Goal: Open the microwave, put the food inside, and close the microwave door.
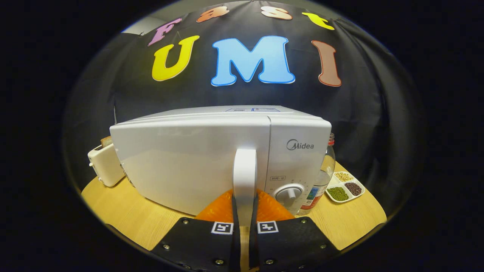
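A white microwave (211, 158) sits on a wooden surface (124, 215), its door barely ajar at the top. The tongs (244, 217) are pinching the door's upright white handle (245, 177) between both fingers. This looks like the opening step; next, a steady outward pull along the door's swing. A toaster (104, 164), jar (321, 177) and divided tray of beans (346, 187) stand nearby.

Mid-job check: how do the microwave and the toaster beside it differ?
The microwave is far bigger than the toaster. The microwave's door handle sits between the gripper fingers; the toaster stands untouched behind it. The toaster holds bread; the microwave door is shut. Both are white.
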`<state>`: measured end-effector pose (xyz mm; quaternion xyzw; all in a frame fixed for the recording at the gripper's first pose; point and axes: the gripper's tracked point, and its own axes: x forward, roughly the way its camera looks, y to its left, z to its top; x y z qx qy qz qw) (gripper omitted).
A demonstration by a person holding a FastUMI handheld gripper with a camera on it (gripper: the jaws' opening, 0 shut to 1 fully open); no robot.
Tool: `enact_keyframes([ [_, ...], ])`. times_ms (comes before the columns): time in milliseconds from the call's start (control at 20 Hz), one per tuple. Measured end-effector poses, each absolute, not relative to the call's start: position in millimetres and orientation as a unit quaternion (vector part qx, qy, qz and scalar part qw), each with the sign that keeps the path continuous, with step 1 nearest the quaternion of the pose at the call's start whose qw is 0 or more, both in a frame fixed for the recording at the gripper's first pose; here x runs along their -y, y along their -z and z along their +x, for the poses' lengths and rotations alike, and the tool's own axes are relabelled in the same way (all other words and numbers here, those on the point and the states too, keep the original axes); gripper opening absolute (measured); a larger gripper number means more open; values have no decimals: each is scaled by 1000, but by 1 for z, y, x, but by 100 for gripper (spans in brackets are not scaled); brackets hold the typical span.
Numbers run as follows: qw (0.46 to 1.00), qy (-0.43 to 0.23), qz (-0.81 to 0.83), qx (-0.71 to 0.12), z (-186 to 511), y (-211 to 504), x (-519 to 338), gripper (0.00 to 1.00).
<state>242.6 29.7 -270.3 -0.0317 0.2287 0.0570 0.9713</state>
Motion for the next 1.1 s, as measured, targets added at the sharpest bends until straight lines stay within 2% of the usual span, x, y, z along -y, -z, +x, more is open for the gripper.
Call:
enact_keyframes([
  [100,973,-64,-60,-213,228,266,-33,7],
  [400,968,-60,-40,-239,197,265,-41,8],
  [500,967,-66,-34,-244,183,265,-46,9],
  [550,966,-70,-26,-247,175,264,-50,14],
  [750,962,-88,-22,-258,142,260,-67,21],
  [1100,958,-111,-35,-261,90,253,-101,22],
])
